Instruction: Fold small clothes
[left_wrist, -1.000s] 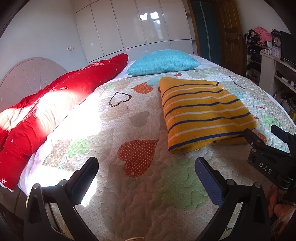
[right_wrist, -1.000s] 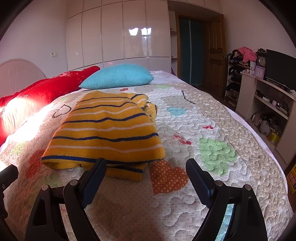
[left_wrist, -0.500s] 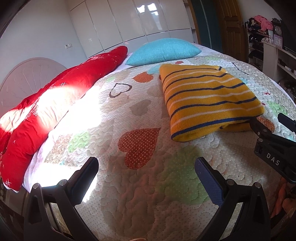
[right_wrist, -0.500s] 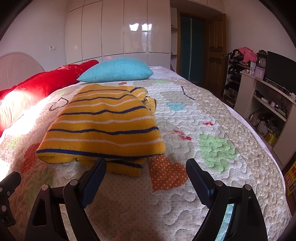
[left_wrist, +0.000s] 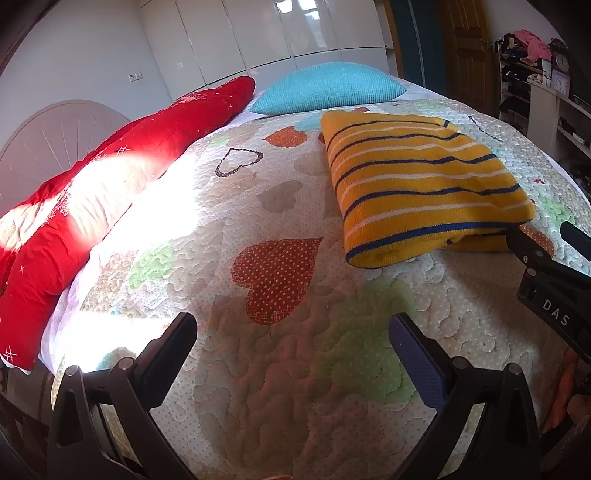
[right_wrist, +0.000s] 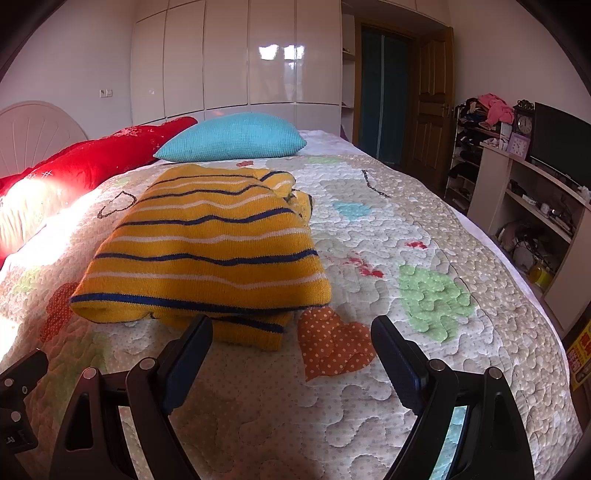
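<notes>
A folded yellow sweater (left_wrist: 421, 181) (right_wrist: 207, 251) with blue and white stripes lies flat on the heart-patterned quilt (left_wrist: 280, 373) (right_wrist: 413, 236). My left gripper (left_wrist: 291, 341) is open over bare quilt, near and to the left of the sweater, with nothing between its fingers. My right gripper (right_wrist: 291, 343) is open just short of the sweater's near edge, its left finger (right_wrist: 190, 350) close to the lower folded layer, nothing held. In the left wrist view the right gripper (left_wrist: 543, 243) shows at the right edge, by the sweater's near right corner.
A turquoise pillow (right_wrist: 232, 138) and a long red cushion (left_wrist: 122, 162) lie at the head and left side of the bed. White wardrobes (right_wrist: 236, 62) stand behind. A shelf unit (right_wrist: 532, 199) with clutter and a dark screen stands beyond the bed's right edge.
The left wrist view has tilted downward a little, so the sweater sits higher and nearer in it. The right gripper has barely shifted. Both grippers stay open.
</notes>
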